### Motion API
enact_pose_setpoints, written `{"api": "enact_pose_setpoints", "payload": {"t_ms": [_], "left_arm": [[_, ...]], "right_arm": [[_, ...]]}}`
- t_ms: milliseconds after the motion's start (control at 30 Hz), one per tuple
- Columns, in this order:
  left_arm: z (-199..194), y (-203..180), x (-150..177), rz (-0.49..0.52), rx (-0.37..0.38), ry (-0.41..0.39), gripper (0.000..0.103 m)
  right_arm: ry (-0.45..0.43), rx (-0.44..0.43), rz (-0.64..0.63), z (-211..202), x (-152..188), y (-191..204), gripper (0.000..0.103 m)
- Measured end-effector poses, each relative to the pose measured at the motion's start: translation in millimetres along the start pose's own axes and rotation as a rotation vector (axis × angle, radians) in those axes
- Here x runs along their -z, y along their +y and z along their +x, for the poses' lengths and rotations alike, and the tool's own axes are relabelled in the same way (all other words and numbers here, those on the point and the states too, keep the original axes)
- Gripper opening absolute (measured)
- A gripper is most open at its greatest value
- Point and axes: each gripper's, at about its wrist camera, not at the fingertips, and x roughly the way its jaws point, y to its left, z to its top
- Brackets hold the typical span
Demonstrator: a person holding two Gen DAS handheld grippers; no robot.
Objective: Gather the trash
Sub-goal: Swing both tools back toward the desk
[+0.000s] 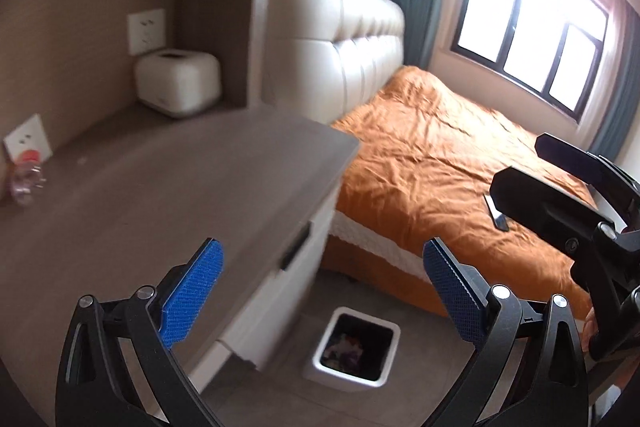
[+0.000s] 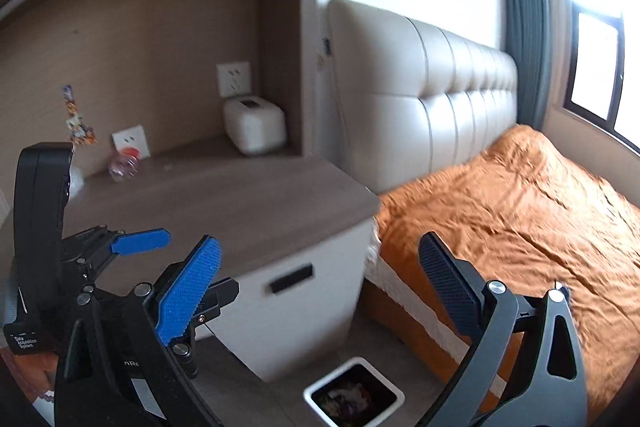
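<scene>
A: Your left gripper [image 1: 320,291] and right gripper [image 2: 320,291] are both wide open, holding nothing.

B: What's under you?

A: The white square trash bin [image 1: 390,331] on the floor, with scraps inside. I think you're over it because it's the drop spot.

B: More trash?

A: Look back on the grey-brown wooden desk [image 1: 168,187]. A clear crumpled plastic bottle with a red cap [image 1: 27,183] lies near the wall.
</scene>
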Motion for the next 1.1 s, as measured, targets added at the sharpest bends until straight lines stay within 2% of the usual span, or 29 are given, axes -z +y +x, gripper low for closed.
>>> {"api": "enact_pose_setpoints", "payload": {"t_ms": [300,400,700,933,1100], "left_arm": [[-70,84,-20,-0.082,-0.198,-0.06,0.098],[-98,125,-22,-0.119,-0.274,-0.078,0.098],[-154,217,-23,-0.187,-0.424,-0.122,0.098],[-179,257,-20,-0.219,-0.525,-0.14,0.098],[-179,282,-19,-0.257,-0.578,-0.131,0.098]], "right_arm": [[-0.049,-0.157,-0.091,17,-51,82,0.099],[-0.07,-0.216,-0.124,25,-69,119,0.099],[-0.136,-0.322,-0.18,40,-103,207,0.099],[-0.147,-0.401,-0.209,55,-116,255,0.099],[-0.144,-0.45,-0.229,74,-124,278,0.099]]}}
